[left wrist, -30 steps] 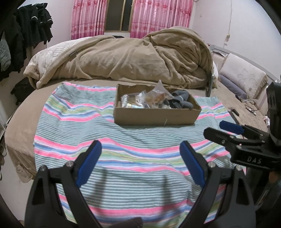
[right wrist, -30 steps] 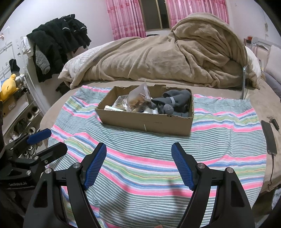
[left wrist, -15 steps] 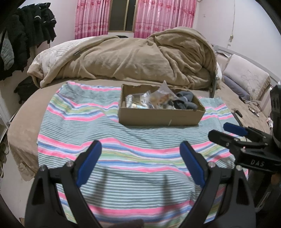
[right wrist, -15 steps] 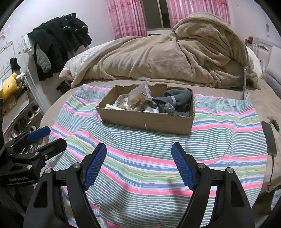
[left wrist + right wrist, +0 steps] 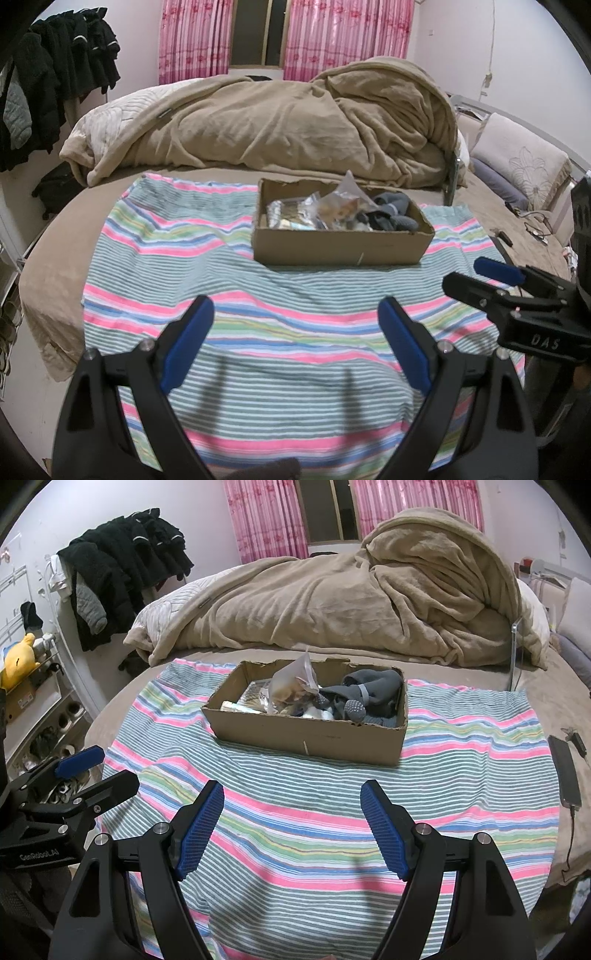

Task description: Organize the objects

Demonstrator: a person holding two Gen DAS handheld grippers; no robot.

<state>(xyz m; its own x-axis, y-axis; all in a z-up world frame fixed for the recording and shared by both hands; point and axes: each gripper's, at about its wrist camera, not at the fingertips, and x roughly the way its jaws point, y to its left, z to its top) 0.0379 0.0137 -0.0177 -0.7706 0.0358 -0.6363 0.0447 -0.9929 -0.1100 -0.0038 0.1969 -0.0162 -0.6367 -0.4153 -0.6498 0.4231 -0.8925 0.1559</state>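
Observation:
A shallow cardboard box [image 5: 332, 251] [image 5: 303, 738] sits on a striped cloth [image 5: 258, 325] [image 5: 332, 830] spread on the bed. In it lie clear plastic bags [image 5: 332, 206] [image 5: 295, 683] and grey socks [image 5: 391, 214] [image 5: 369, 694]. My left gripper [image 5: 297, 314] is open and empty, above the cloth, well short of the box. My right gripper [image 5: 291, 797] is open and empty, also short of the box. Each gripper shows at the edge of the other's view: the right one [image 5: 480, 280], the left one [image 5: 99, 771].
A heaped tan blanket [image 5: 277, 125] [image 5: 351, 602] lies behind the box. Dark clothes [image 5: 122, 568] hang at the left wall. A phone on a cable [image 5: 565, 771] lies at the cloth's right edge. Pillows [image 5: 517, 166] lie at the right. Shelves with a yellow plush toy [image 5: 18, 657] stand left.
Both grippers have drawn back and up a little from the box, and the left view has swung left. Both stay open and empty.

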